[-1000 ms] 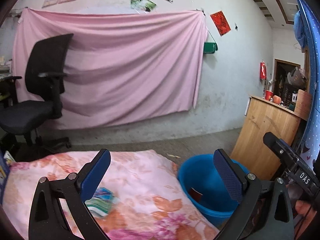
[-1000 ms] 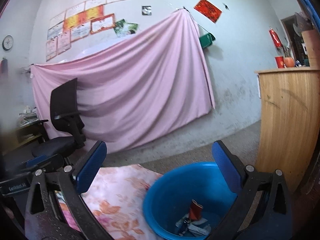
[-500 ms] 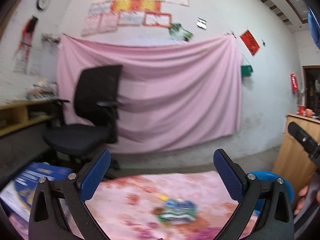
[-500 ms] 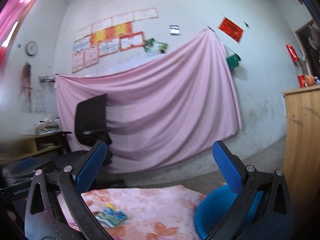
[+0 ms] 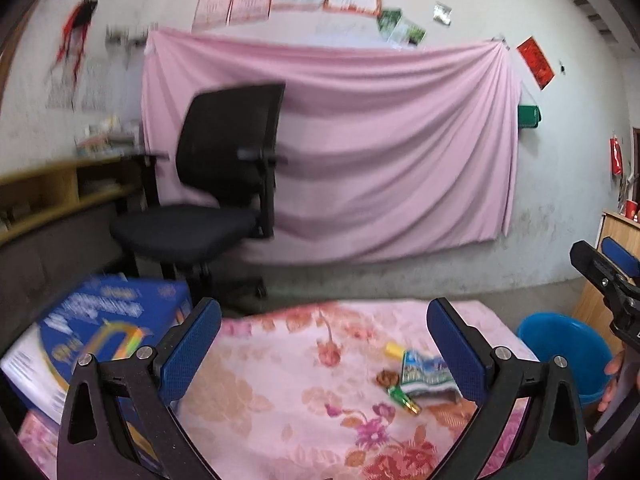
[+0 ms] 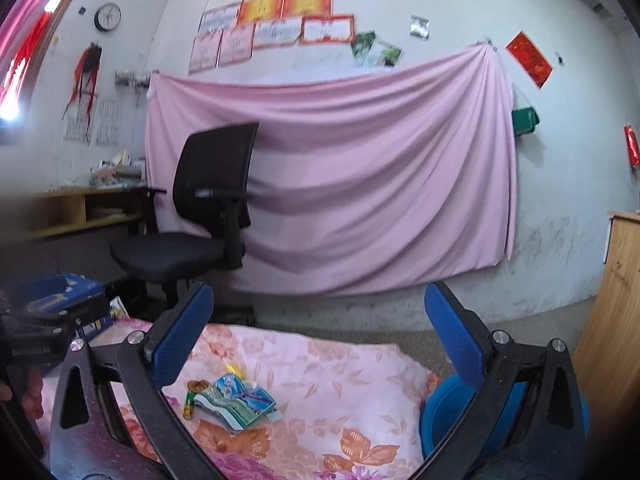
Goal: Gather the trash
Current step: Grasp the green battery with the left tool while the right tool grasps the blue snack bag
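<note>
A blue-green crumpled wrapper [image 5: 426, 374] [image 6: 236, 400] lies on the pink floral cloth [image 5: 280, 392] [image 6: 340, 392]. Beside it are a green-gold wrapper [image 5: 404, 396] [image 6: 188, 402], a brown scrap [image 5: 387, 378] [image 6: 196, 385] and a small yellow piece [image 5: 394, 349] [image 6: 234, 369]. A blue bucket [image 5: 568, 350] [image 6: 444, 404] stands off the cloth's right end. My left gripper [image 5: 324, 350] is open above the cloth, left of the trash. My right gripper [image 6: 320, 336] is open above it, holding nothing.
A black office chair [image 5: 216, 196] [image 6: 200, 216] stands before a pink sheet [image 5: 380, 152] hung on the wall. A blue box [image 5: 100, 340] sits at the cloth's left end. A wooden cabinet [image 6: 616, 300] rises at right, a low shelf [image 6: 80, 212] at left.
Both views swung left and up, away from the bucket toward the cloth. The trash pile now sits in view of both grippers. Both stayed open.
</note>
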`<act>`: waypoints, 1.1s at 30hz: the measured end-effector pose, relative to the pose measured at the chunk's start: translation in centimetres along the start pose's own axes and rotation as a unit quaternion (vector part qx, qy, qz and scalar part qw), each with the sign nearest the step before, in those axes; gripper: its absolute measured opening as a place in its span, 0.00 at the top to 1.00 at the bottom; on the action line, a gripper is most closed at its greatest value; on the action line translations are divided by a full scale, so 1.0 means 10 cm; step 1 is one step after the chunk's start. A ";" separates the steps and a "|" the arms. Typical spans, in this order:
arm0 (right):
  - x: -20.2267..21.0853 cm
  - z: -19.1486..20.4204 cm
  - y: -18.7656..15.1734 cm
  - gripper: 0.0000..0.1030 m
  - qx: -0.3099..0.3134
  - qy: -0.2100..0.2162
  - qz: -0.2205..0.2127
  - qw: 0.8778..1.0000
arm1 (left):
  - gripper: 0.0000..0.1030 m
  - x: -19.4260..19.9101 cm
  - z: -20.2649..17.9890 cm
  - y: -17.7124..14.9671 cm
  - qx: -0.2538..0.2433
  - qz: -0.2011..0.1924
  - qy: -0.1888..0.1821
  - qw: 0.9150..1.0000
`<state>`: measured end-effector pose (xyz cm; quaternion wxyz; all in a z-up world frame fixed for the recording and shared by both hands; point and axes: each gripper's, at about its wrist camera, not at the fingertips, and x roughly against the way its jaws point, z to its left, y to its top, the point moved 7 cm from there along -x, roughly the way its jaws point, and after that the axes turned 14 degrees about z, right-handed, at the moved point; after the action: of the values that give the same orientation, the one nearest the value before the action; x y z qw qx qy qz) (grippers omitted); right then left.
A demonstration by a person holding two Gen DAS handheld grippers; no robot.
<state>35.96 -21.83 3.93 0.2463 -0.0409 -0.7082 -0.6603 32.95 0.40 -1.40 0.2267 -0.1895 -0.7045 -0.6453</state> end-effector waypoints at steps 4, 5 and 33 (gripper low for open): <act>-0.23 -0.02 -0.15 0.00 0.001 -0.005 0.050 0.999 | 0.02 -0.34 -0.02 -0.14 0.003 0.089 -0.021 0.996; -0.31 -0.03 -0.20 0.00 0.006 -0.010 0.071 0.997 | 0.02 -0.40 -0.04 -0.16 0.001 0.105 -0.029 0.994; -1.29 0.09 -0.81 0.00 0.015 0.076 0.314 0.946 | 0.77 -1.24 -0.61 -0.61 -0.035 0.299 -0.100 0.948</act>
<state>43.85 -18.58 -8.68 0.4947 -0.2070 -0.6484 -0.5403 40.24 -5.98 -13.01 0.3310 -0.4627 -0.6118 -0.5496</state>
